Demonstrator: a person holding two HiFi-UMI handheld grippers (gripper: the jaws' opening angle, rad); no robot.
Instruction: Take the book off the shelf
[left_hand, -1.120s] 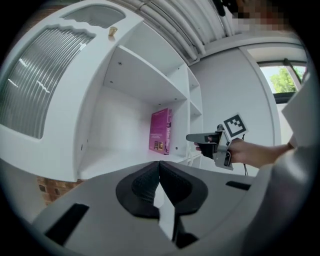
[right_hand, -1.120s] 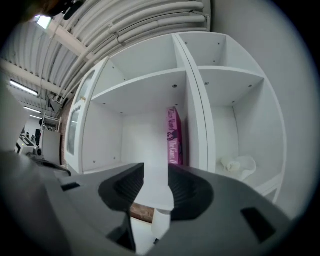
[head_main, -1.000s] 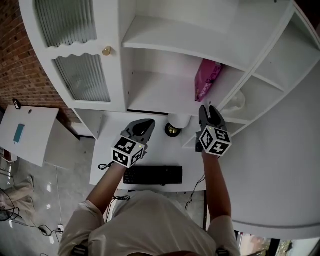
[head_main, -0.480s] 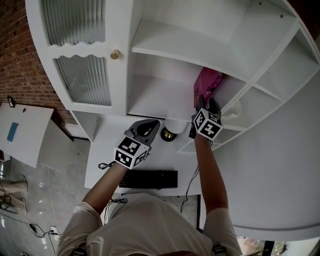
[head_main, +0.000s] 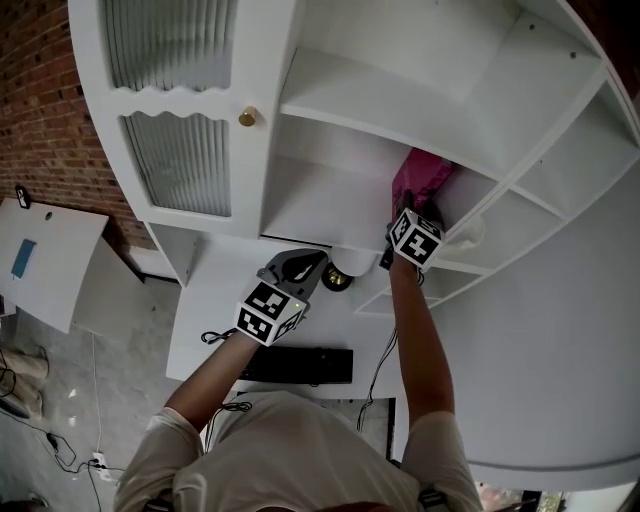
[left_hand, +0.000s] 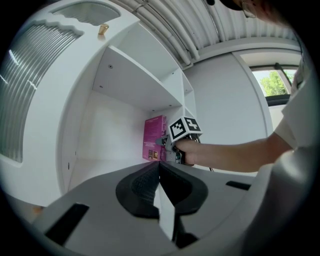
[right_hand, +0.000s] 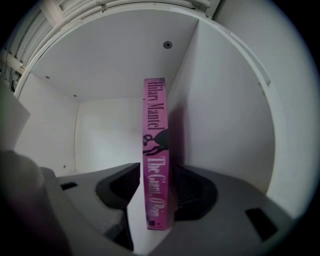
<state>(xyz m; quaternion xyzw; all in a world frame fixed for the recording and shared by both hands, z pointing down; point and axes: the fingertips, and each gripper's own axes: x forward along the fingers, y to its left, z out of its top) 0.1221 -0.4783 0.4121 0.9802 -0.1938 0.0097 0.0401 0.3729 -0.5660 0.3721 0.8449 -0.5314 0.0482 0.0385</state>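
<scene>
A pink book stands upright on the white shelf, close against the compartment's right wall. My right gripper reaches into that compartment, and the book's spine runs between its two jaws. Those jaws are opening: a sliver of white shows left of the spine, while the right jaw lies close against the cover. The left gripper view shows the right gripper at the book. My left gripper hangs lower, in front of the desk, shut with nothing in it.
A ribbed glass cabinet door with a brass knob stands left of the open shelves. Below lie a black keyboard and a round brass-based object on the white desk. A pale object sits in the right compartment.
My right gripper has risen from desk height into the shelf compartment and now straddles the book. The left gripper has hardly moved.
</scene>
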